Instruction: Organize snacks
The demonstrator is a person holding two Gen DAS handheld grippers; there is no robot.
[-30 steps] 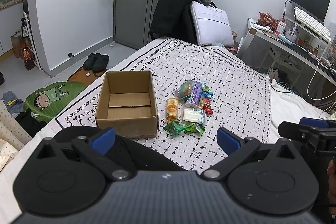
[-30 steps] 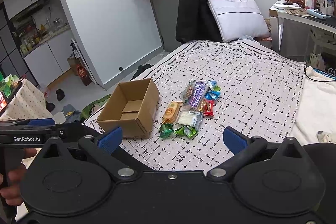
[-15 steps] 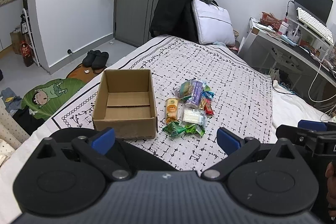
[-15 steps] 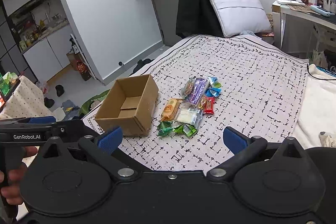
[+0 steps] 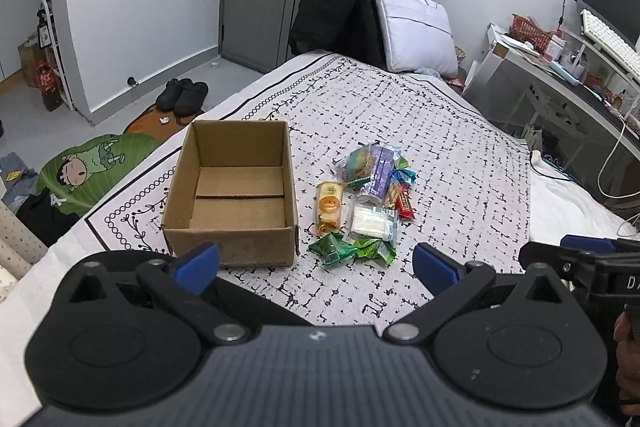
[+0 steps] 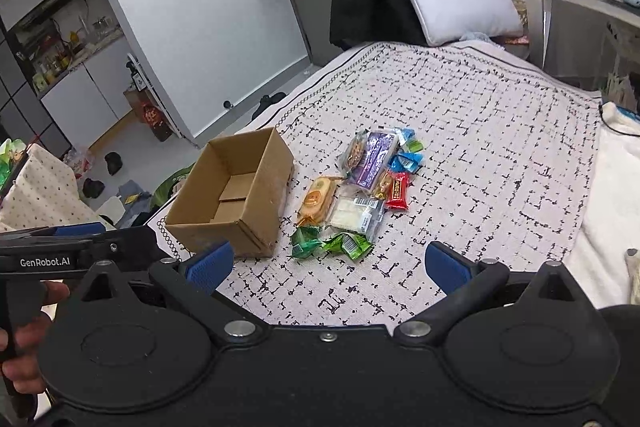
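An open, empty cardboard box (image 5: pixel 236 195) (image 6: pixel 236 195) sits on a patterned bedspread. To its right lies a pile of wrapped snacks (image 5: pixel 368 199) (image 6: pixel 360 191): green packets nearest me, an orange pack, a white pack, a purple pack, a red bar and blue candies. My left gripper (image 5: pixel 316 265) is open and empty, hovering short of the box and snacks. My right gripper (image 6: pixel 328 267) is open and empty, also short of the pile. Each gripper shows at the edge of the other's view.
The bed (image 5: pixel 420 131) carries a white pillow (image 5: pixel 416 31) and a dark jacket at its far end. A desk (image 5: pixel 560 75) with keyboard and clutter stands right. Slippers and a green mat (image 5: pixel 92 167) lie on the floor left.
Both grippers have moved forward and tilted down slightly toward the box and snacks, which look larger. Their jaws stay open. Nothing on the bed has moved.
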